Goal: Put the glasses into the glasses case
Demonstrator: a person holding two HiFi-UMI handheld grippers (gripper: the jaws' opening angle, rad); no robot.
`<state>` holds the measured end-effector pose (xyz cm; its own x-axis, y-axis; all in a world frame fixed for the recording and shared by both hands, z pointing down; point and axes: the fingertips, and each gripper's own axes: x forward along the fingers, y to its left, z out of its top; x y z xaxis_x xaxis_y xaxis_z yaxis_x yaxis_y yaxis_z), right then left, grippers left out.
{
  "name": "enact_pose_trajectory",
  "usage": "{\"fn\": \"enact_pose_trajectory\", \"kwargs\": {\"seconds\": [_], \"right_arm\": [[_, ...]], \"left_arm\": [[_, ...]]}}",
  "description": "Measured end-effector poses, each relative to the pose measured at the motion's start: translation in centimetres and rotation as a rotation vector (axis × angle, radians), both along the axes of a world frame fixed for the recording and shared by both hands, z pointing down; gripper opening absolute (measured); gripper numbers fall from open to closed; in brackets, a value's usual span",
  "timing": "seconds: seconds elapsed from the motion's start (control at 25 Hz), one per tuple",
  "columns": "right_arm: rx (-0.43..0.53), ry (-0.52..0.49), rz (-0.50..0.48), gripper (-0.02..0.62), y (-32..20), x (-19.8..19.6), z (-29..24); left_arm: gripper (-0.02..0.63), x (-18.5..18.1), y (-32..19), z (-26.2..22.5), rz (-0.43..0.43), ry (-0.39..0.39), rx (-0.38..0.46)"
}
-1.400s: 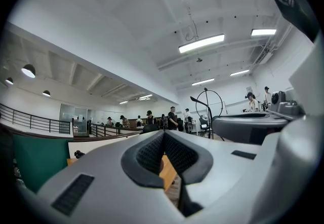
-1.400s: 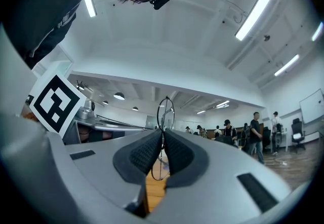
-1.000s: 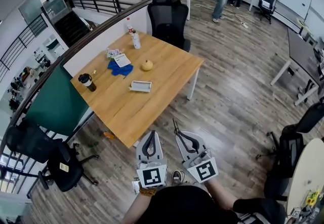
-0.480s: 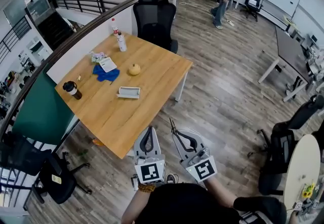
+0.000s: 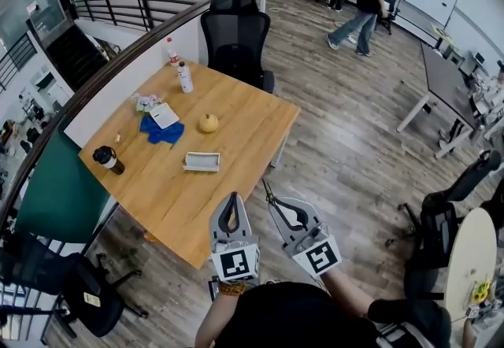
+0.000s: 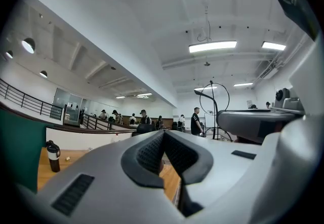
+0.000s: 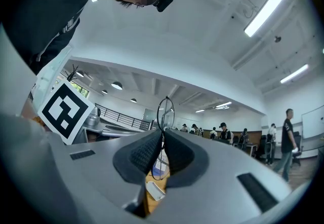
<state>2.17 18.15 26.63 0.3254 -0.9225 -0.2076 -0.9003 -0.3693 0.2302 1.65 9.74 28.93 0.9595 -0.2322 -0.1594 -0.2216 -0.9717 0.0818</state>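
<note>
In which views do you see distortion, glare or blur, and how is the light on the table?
Head view: the wide lens curves the scene toward the edges; the table is evenly lit and sharp. Left gripper view: dark round corners, a glaring ceiling lamp, near jaws slightly soft. Right gripper view: same round frame; the glasses look thin but clear.

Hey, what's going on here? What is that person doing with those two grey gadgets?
A person stands at the near corner of a wooden table with a hand-held gripper in each hand. The right gripper is clamped on a pair of thin wire-framed glasses. The left gripper is shut and holds nothing. The glasses case lies on the table, apparently open, beyond both grippers. The glasses are not yet in it.
</note>
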Motion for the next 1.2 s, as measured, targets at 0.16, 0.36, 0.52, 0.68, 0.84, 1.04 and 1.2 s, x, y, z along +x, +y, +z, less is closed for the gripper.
{"fn": "enact_pose_trajectory", "kwargs": {"seconds": [0.16,0.36,0.52,0.68,0.84,1.04,1.2], "right_arm": [[-0.031,0.012,0.003,0.026,-2.0,1.4,-0.2],[-0.072,0.038,-0.020,0.026,-4.5,2.6,-0.5],[-0.086,0.048,-0.044,0.026,-6.9,3.5,-0.5],[-0.061,0.041,-0.074,0.026,-8.9,4.7,-0.5],[-0.048,0.018,-0.095,0.026,-10.0,7.2,0.5],[-0.020,-0.024,-0.153,0.026,-12.2,12.1,0.9],[-0.001,-0.044,-0.219,0.026,-14.0,16.1,0.8]], "left_arm": [[0.018,1.6,-2.5,0.0,-0.005,0.015,-0.042],[0.018,2.6,-4.7,0.0,-0.013,0.034,-0.070],[0.020,3.0,-6.6,-0.1,-0.021,0.037,-0.099],[0.018,3.7,-8.1,0.6,-0.052,0.020,-0.096],[0.020,5.2,-9.0,1.3,-0.084,-0.020,-0.068],[0.018,8.2,-10.9,2.3,-0.158,-0.080,-0.042],[0.018,11.3,-12.6,2.0,-0.227,-0.104,-0.007]]}}
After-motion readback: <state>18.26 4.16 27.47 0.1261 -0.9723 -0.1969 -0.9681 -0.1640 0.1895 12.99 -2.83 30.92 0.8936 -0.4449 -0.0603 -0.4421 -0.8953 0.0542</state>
